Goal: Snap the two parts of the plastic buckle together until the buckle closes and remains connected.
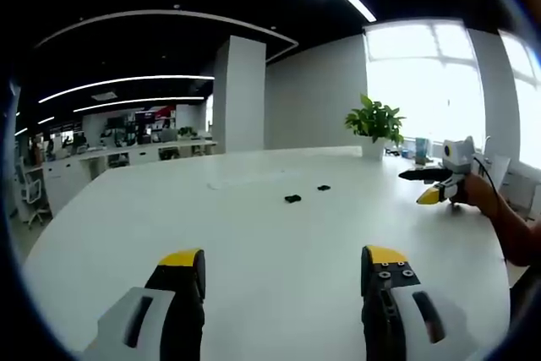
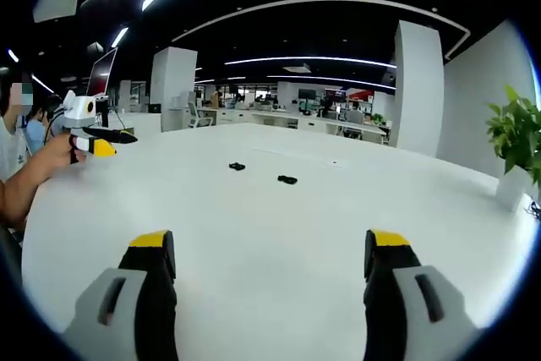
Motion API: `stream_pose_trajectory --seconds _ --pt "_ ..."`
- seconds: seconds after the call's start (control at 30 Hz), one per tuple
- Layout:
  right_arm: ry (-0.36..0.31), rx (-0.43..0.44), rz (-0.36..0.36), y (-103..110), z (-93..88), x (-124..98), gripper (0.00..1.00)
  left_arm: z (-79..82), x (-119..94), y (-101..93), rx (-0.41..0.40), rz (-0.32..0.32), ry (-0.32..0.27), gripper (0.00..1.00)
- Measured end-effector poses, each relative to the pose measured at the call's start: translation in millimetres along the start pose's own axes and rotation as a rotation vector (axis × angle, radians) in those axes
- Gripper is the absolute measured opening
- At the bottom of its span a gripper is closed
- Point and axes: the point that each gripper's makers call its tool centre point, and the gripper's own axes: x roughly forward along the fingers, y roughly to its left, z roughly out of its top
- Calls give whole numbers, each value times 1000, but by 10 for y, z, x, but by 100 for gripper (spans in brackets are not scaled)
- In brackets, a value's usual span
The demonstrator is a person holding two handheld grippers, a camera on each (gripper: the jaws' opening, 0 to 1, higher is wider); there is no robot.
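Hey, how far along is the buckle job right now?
Nothing is done yet. The two buckle parts lie apart on the white table, unjoined. Nothing is in hand: the left gripper and the right gripper are both open and short of them. Left: grasp each part, then snap them together.

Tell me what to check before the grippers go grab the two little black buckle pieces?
1. Both small black plastic buckle pieces on the white table: ok.
2. Pieces apart, not snapped yet: ok.
3. Left gripper open and empty: ok.
4. Right gripper open and empty: ok.
5. Which piece is the plug and which the socket: cannot tell, too small.
6. Bare table between grippers and pieces: ok.
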Motion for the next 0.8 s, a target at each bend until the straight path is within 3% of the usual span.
stream_pose_trajectory --seconds 0.27,0.7,0.8 --pt "-12 6 4 48 25 -25 94 -15 -39 -85 -12 -9 2 73" --pt "-25 20 18 80 48 -34 100 -40 -62 -170 -14 -13 -1 81" --pt "-21 19 19 76 42 -33 100 -29 -69 -194 -15 -10 -11 87"
